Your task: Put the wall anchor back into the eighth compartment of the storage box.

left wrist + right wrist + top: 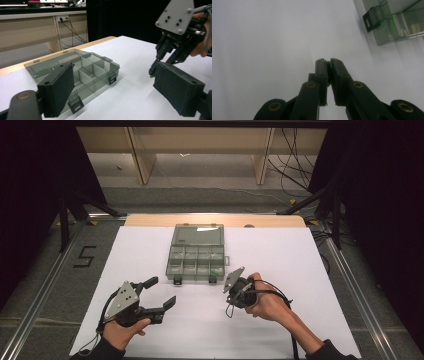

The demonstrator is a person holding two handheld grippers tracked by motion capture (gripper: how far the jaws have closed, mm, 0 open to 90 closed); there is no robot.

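Pinching green piece [328, 65] in hand-held gripper [327, 62].

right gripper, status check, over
Right gripper shut on green piece. Left gripper open, empty. Box open on table; nothing in the way.

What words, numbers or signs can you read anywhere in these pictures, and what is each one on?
"5": black tape figure on the grey floor left of the table.
Nothing readable on the organizer box or either claw.
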